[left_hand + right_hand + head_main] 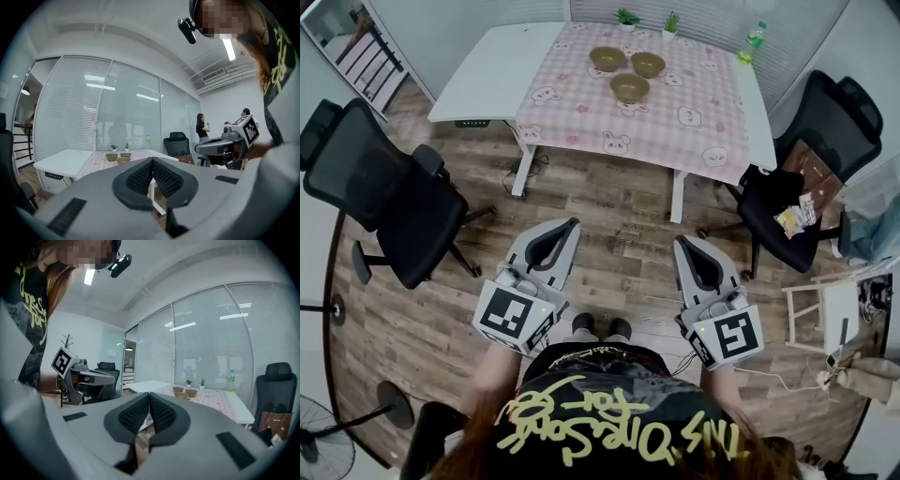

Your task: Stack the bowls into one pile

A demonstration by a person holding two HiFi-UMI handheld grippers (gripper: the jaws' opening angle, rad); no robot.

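Both grippers shut and empty, well short of the table.

Low in the frame, the left gripper (572, 225) and right gripper (682, 242) sit side by side above the wood floor (609, 211), each with jaws pressed together on nothing. A black office chair (389, 192) stands at left. Further up, at top centre, three bowls (630, 87) sit close together, unstacked, on the pink checked tablecloth (581, 108).
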